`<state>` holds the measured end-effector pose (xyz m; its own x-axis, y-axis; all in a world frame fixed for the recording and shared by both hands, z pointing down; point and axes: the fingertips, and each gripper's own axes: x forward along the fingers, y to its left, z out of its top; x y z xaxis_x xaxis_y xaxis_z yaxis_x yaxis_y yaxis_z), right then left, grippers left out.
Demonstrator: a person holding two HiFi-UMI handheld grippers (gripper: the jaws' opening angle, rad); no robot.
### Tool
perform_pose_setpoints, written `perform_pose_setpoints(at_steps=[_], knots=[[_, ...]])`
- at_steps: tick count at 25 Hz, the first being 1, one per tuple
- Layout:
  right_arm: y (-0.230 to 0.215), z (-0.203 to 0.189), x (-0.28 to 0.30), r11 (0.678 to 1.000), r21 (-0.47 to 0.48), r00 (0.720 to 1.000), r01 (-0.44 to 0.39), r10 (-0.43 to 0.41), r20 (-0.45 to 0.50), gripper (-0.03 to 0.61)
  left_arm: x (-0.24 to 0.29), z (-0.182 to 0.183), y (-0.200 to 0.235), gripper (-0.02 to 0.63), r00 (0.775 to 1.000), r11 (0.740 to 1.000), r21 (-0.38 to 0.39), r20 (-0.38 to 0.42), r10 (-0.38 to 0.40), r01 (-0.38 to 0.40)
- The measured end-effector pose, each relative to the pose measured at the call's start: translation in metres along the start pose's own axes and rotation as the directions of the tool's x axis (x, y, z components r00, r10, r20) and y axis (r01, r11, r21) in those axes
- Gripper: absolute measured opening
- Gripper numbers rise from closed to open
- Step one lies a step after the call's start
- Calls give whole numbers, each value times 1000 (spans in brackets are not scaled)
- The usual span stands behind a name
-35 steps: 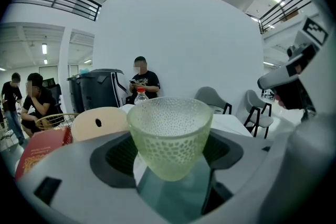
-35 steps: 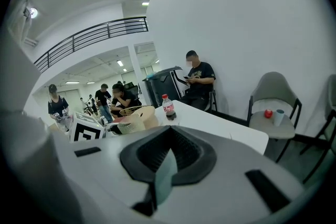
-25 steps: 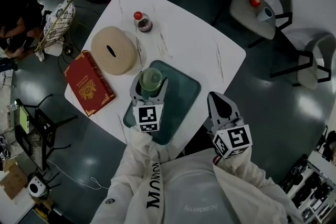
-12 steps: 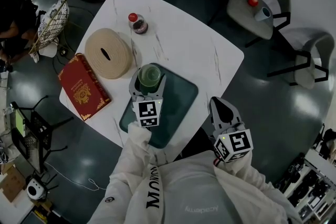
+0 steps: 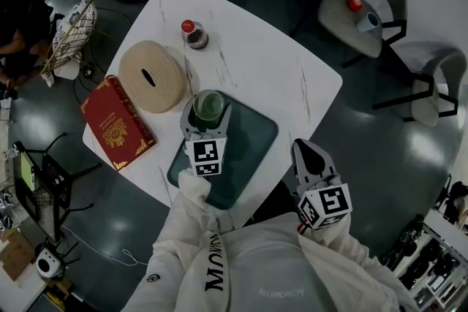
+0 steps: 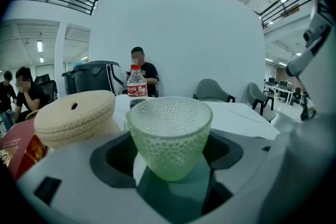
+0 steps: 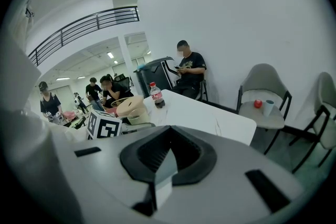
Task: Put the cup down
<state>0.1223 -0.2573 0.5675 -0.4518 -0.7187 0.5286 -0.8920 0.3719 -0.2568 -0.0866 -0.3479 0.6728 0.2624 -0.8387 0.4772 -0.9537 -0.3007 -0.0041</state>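
Vertically, rim up, cup (image 6: 169, 134) is pinched in left gripper (image 5: 208, 112); right gripper (image 5: 306, 148) jaws together.

Open-plan office: mezzanine railing (image 7: 84, 26), strip lights (image 6: 39, 46), grey chairs (image 7: 265, 84) (ppl (image 7: 190, 68) seated around).

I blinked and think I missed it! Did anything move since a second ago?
Almost nothing moved. The left gripper still holds the green cup over the far-left corner of the teal tray. The right gripper stays shut beside the table. Bottle, woven disc and red book lie unchanged.
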Motion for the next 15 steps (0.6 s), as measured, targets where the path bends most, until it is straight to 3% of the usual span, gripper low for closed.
perform_pose_setpoints(at_steps=[15], knots=[[8,-9,-2,1000,20,1000,-17,17,-15,5,-1,-3,-1,383,1000,1000,-5,-16,13,-13]])
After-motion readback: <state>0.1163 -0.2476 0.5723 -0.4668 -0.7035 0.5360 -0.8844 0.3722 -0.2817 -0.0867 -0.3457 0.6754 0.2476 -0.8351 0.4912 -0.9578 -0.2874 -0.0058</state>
